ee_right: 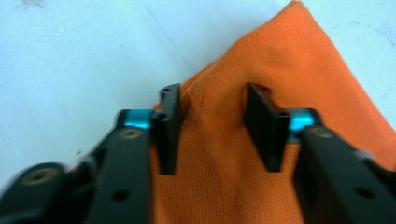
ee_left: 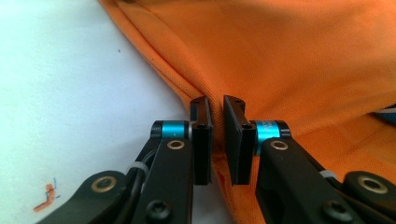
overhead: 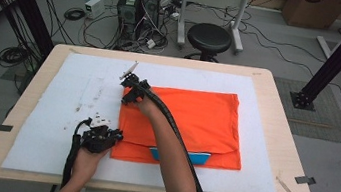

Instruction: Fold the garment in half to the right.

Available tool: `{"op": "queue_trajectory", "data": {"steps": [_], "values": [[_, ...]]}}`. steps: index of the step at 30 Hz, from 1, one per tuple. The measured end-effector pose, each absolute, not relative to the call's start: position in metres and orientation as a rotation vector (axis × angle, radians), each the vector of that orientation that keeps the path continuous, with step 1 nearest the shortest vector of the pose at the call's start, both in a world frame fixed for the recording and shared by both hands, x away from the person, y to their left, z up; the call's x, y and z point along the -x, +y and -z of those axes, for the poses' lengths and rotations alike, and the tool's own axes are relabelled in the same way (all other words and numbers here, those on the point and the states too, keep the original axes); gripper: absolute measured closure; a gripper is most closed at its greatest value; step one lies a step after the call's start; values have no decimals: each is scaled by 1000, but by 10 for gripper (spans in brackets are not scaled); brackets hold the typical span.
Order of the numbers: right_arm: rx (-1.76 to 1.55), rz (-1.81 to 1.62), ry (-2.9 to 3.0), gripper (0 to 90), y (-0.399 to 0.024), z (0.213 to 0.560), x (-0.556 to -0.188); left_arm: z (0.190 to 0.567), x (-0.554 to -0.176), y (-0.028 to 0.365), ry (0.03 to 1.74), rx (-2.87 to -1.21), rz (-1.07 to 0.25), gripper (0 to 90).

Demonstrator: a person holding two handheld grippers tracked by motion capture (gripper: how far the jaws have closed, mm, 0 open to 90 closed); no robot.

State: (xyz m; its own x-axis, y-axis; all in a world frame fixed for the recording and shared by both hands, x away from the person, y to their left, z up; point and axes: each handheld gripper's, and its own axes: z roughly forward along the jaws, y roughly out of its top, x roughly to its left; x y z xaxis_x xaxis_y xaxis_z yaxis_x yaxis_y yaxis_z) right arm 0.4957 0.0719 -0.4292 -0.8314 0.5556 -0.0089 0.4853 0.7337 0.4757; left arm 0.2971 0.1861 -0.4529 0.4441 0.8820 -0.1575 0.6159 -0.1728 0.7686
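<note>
Orange knit fabric, a folded T-shirt [overhead: 189, 126], is lying flat on a white foam mat [overhead: 76, 108] covering a pale wooden table [overhead: 280, 142]. A strip of blue and white [overhead: 177, 156] is peeking from under its near fold.

In the left gripper view, the left gripper [ee_left: 217, 140] is pinching a raised fold of the shirt's edge, its jaws standing narrow with the cloth pressed between the pads, white mat lying just to the left of them.

In the right gripper view, the right gripper [ee_right: 212, 128] is straddling a corner of the shirt, a ridge of cloth bunching up between its jaws, which are standing partly apart; I cannot tell whether the pads are gripping it.
</note>
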Motion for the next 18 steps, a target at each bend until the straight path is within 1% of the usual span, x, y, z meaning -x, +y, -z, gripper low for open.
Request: {"op": "queue_trajectory", "data": {"steps": [1,2,5,8,9,10,12,13,15,18], "values": [[-840,-697,2778,770,72,429,-495,453,-297,186,1266,-1888,-420,816],[-851,-714,2796,802,72,429,-495,453,-297,186,1269,-1885,-420,816],[-861,-747,2785,841,70,431,-494,453,-297,186,1269,-1882,-425,816],[-870,-765,2775,844,69,432,-493,454,-297,186,1268,-1883,-429,816],[-876,-763,2776,834,69,431,-493,454,-297,186,1268,-1882,-430,816],[-896,-768,2779,767,69,431,-494,454,-297,185,1268,-1884,-430,816],[-975,-824,2807,602,69,431,-496,454,-297,185,1267,-1883,-430,816],[-978,-822,2812,577,70,431,-496,454,-297,185,1267,-1883,-429,816],[-907,-772,2795,582,75,431,-492,454,-297,185,1266,-1884,-431,816],[-841,-716,2769,622,79,431,-488,454,-297,185,1269,-1883,-430,816]]}}
